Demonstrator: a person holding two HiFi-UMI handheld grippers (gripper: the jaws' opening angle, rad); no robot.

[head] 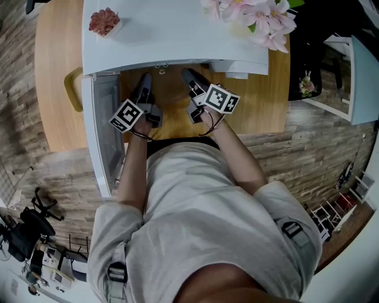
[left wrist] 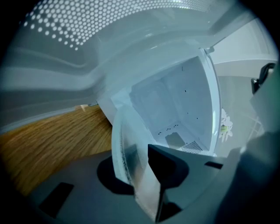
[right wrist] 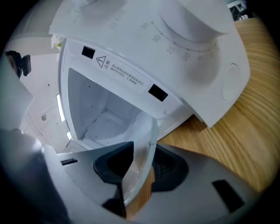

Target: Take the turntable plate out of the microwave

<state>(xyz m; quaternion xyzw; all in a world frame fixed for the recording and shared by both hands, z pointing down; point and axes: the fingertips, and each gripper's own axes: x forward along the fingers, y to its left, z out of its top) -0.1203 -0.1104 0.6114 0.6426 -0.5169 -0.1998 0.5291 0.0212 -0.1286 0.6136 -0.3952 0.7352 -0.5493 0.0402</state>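
The clear glass turntable plate (left wrist: pixel 124 144) stands on edge in the left gripper view, its rim caught between the jaws of my left gripper (left wrist: pixel 142 173) in front of the white microwave cavity (left wrist: pixel 175 105). In the right gripper view the plate's other rim (right wrist: pixel 144 131) sits between the jaws of my right gripper (right wrist: pixel 139 173). Seen from the head view, the left gripper (head: pixel 144 81) and the right gripper (head: pixel 188 76) both reach under the front edge of the microwave (head: pixel 172 35), whose top hides the plate.
The microwave door (head: pixel 103 130) hangs open at the left. The microwave sits on a wooden table (head: pixel 53 71). A pink potted plant (head: pixel 105 22) and pink flowers (head: pixel 254 18) rest on its top. The control knob (right wrist: pixel 197 17) is to the right of the cavity.
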